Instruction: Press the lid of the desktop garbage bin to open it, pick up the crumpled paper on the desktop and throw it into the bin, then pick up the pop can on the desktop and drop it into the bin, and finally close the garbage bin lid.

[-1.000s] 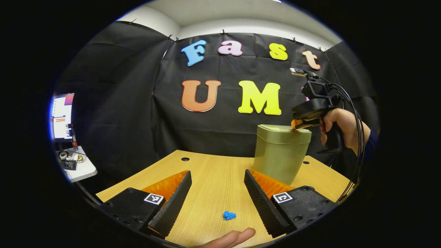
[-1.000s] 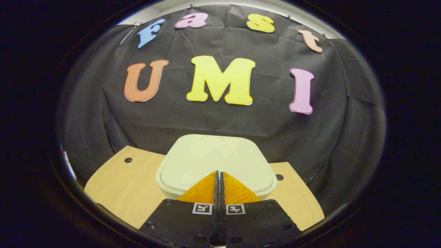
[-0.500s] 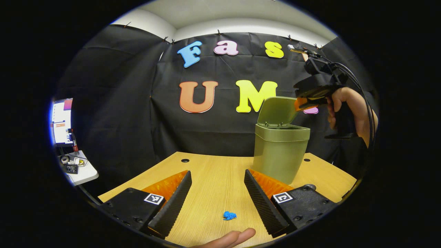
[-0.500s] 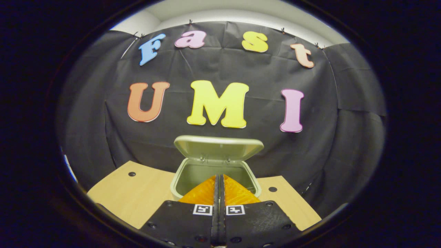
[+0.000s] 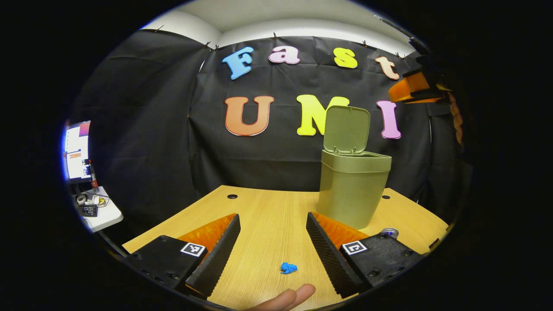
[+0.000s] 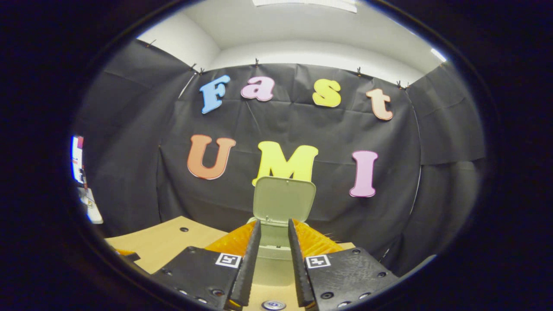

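on the left we see a side table [image 5: 97, 214] with a monitor [image 5: 77, 149] past the edge of the counter [image 5: 268, 220]. our left claw [image 5: 270, 246] hangs low over the counter with its fingers spread wide and nothing between them. the crumpled paper [image 5: 288, 268], a small blue wad, lies on the wood just ahead, between those fingers and not yet touched. a fingertip [image 5: 289, 297] shows at the bottom edge, near the paper.

further right stands the bin [image 5: 352, 196], its lid [image 5: 347, 129] swung up and standing near upright. so we judge the first step, pressing the lid open, done. the pop can [image 5: 390, 232] sits on the counter just beside the bin's foot, only its top visible to us.

in the right gripper view, our right claw [image 6: 271, 263] is raised well back from the bin, its fingers a narrow gap apart and holding nothing; the can's top shows below them.

still left for us, as we judge it: paper into the bin, then the can, then the lid shut.
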`<state>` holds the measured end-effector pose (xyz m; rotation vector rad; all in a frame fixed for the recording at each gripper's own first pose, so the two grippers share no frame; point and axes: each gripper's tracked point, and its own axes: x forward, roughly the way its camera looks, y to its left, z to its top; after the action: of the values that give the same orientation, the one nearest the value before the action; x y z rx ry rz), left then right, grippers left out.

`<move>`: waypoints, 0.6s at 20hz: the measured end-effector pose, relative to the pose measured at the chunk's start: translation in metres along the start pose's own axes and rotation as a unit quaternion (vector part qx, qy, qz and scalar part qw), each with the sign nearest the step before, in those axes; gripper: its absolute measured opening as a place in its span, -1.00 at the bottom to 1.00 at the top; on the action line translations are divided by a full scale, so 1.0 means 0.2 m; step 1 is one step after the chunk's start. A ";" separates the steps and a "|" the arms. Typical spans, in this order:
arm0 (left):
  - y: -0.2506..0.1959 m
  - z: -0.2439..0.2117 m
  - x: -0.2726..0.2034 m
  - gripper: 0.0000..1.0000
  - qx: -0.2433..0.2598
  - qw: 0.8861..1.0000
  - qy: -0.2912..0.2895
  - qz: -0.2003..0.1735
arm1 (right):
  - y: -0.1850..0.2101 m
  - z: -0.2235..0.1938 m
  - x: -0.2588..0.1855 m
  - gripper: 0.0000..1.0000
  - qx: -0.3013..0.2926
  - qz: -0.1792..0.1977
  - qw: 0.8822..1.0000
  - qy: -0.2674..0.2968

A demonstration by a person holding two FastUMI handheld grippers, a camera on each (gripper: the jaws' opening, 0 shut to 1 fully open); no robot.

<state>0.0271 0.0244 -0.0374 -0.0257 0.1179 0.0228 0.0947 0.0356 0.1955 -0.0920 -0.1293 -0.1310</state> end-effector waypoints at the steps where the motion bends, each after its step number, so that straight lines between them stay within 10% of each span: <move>1: -0.01 0.01 0.00 0.97 0.002 1.000 -0.002 -0.002 | -0.01 0.00 -0.04 -0.09 -0.001 0.001 1.000 -0.003; 4: 0.00 0.02 -0.01 0.97 0.000 1.000 -0.004 -0.002 | 0.01 -0.02 -0.18 0.53 -0.018 0.012 1.000 -0.013; 12: 0.08 -0.03 0.04 0.98 -0.007 1.000 0.012 0.004 | -0.07 -0.30 -0.49 0.94 0.013 0.025 1.000 -0.013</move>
<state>0.0333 0.0413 -0.0438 -0.0390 0.1419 0.0308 0.0047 0.0278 0.1240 -0.0718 -0.1536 -0.0775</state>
